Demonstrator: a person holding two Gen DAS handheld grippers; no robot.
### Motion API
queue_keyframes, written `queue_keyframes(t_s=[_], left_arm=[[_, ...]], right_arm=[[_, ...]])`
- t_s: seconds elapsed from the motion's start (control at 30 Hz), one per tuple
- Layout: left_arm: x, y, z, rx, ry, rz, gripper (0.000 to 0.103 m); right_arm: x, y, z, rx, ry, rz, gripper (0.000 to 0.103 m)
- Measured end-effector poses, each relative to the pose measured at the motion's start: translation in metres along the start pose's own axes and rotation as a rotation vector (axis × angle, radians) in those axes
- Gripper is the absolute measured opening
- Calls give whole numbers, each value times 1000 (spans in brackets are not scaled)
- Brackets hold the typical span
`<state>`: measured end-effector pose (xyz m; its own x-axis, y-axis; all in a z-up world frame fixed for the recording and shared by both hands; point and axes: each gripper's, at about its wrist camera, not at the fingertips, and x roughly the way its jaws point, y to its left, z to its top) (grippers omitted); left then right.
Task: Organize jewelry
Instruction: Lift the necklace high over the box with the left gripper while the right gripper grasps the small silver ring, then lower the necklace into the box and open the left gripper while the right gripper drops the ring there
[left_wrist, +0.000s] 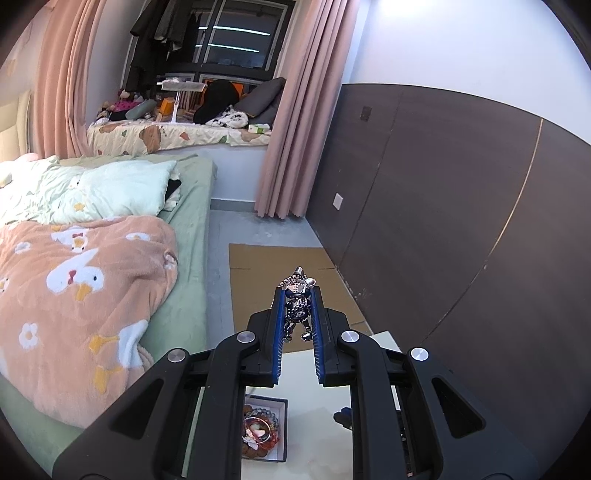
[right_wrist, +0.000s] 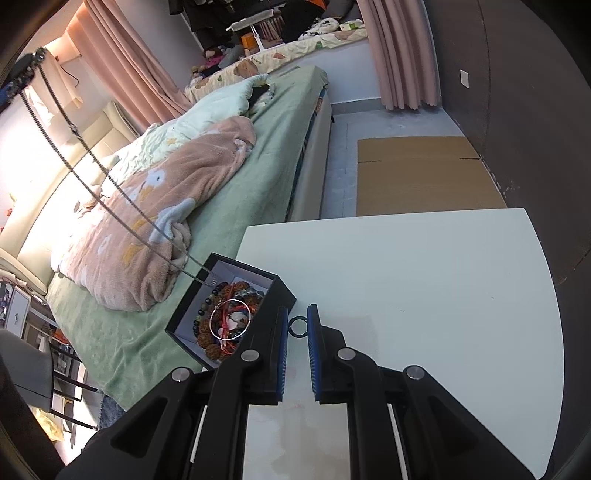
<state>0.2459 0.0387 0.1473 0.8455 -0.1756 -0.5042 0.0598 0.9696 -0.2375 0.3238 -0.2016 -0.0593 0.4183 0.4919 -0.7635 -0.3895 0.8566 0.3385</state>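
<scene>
My left gripper is shut on a silver figure pendant and holds it high above the white table. Its silver chain hangs down from the upper left in the right wrist view, with the loop's lower end inside the black jewelry box. The box, also in the left wrist view, holds bead bracelets and a thin bangle. My right gripper is low over the table just right of the box, jaws a little apart around a small dark ring, not clamped on it.
The white table stands beside a bed with a peach duck blanket. Flat cardboard lies on the floor beyond the table. A dark wall panel runs along the right.
</scene>
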Motion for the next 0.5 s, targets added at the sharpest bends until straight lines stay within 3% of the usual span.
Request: queue_keyframes(t_s=[0.27,0.5], left_arm=[[38,23,-48,-71,97,-3,14],[96,48,-118,-123,276,6,14]], right_arm=[[-9,8,0,-3,-37,18,11],[-13,9,5,5,-60,18,11]])
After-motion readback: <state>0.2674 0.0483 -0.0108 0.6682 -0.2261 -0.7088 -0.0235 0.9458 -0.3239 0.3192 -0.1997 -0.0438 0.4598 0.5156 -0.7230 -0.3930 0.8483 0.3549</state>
